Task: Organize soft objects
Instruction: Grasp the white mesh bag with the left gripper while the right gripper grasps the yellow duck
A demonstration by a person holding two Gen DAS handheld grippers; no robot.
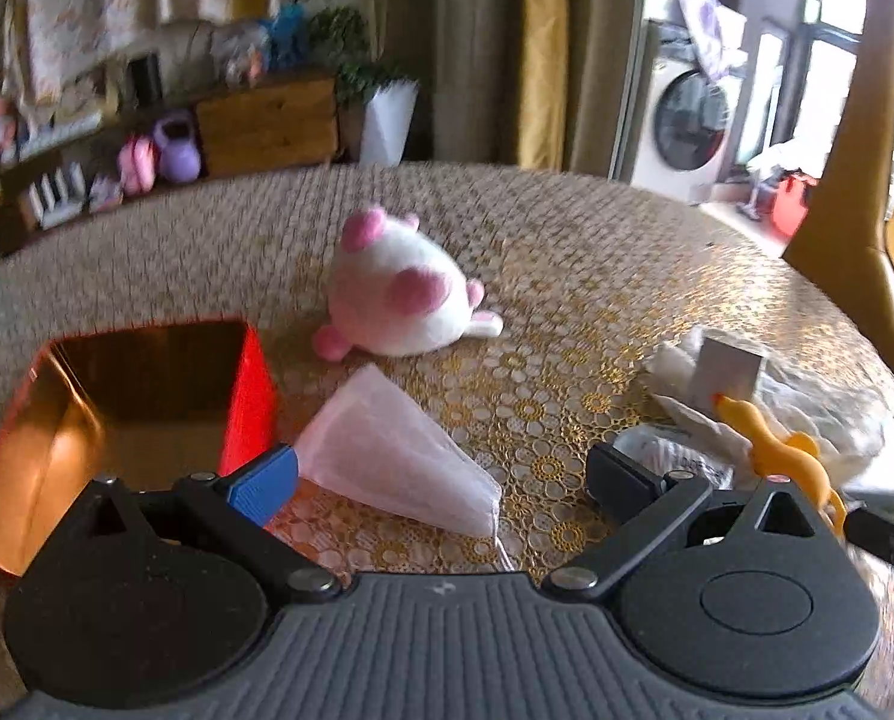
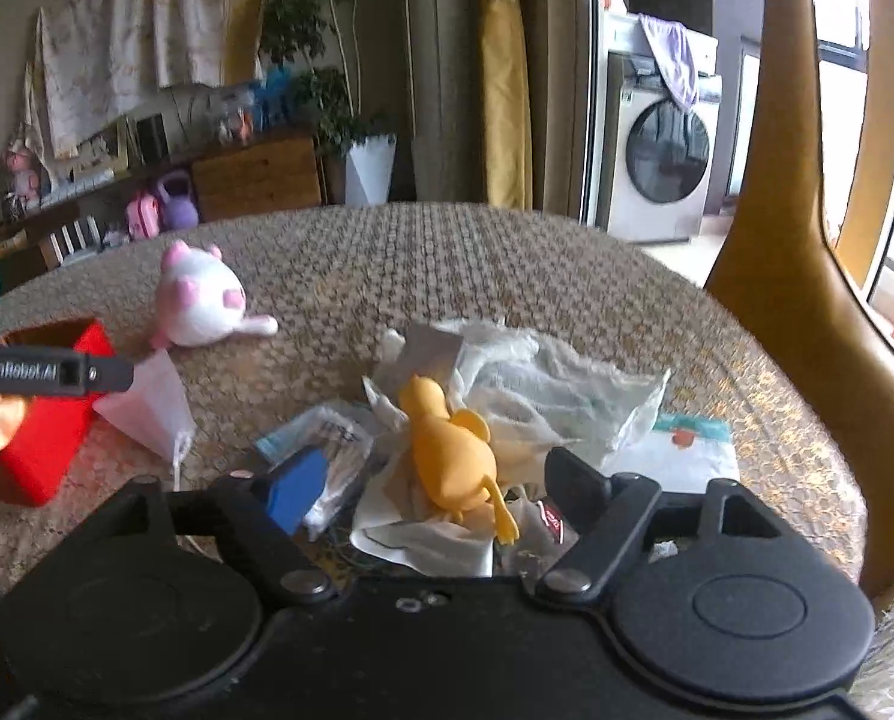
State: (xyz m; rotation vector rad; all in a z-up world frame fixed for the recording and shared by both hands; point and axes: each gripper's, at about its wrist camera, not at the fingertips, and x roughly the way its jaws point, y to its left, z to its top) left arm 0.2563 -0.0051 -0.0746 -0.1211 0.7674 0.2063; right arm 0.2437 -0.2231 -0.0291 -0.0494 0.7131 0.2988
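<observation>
On the round table (image 1: 567, 228) with its gold-patterned lace cover: a white and pink plush toy (image 1: 396, 288) lying on its side near the middle, a red box (image 1: 147, 402) open at the top just left of it, and a pale pink mesh pouch (image 1: 399, 450) flat between box and toy, nearer the camera. Left gripper (image 1: 441, 483) low over the cover, jaws spread wide, nothing held, the pouch lying between the two fingers and past them. Right gripper (image 2: 438, 489) likewise wide open and empty, just above a yellow rubber duck (image 2: 453, 456) resting on crumpled clear plastic bags (image 2: 555, 384) and paper packets. Duck between the fingers, contact unclear. Behind the table, a washing machine (image 2: 657, 162) and a yellow chair back (image 2: 789, 240).
</observation>
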